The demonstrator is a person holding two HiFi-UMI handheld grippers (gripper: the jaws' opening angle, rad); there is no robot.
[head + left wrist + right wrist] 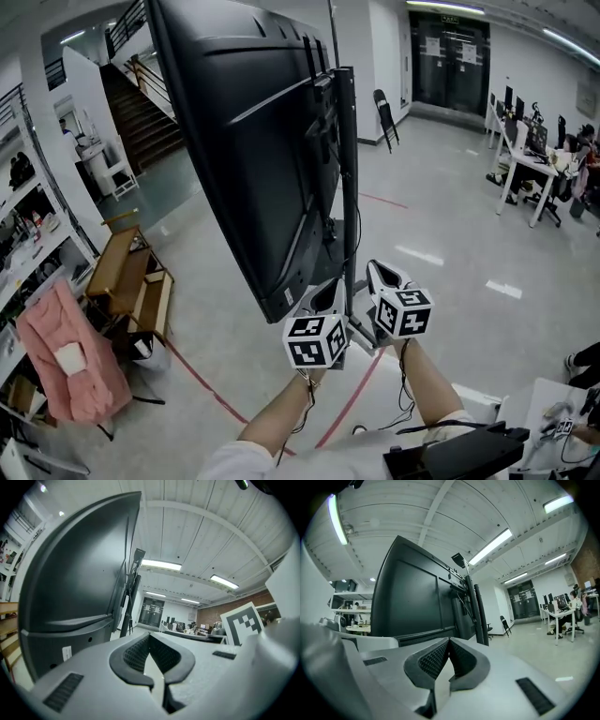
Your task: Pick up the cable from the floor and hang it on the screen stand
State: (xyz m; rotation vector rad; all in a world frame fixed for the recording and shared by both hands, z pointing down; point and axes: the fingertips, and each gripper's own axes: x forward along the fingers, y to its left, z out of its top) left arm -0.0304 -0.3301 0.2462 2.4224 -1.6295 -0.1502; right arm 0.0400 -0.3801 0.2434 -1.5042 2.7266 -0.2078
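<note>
The big black screen [246,141] hangs tilted on its dark stand pole [349,187], its back towards me. Dark cables [330,231] hang in a bunch behind the screen near the pole. A thin black cable [409,405] loops over the floor under my right forearm; where it ends is hidden. My left gripper [328,287] is raised just under the screen's lower corner, shut with nothing in it. The right gripper [381,272] is beside it, close to the pole, also shut and holding nothing. The gripper views show the screen [75,588] [417,597] and the pole [131,592] [481,616] ahead.
A wooden cart [131,281] and a pink cloth [70,361] stand at the left. Red tape [202,384] crosses the floor. Desks with seated people [536,167] are at the far right, a folding chair [384,117] behind the stand, black gear [459,455] at bottom right.
</note>
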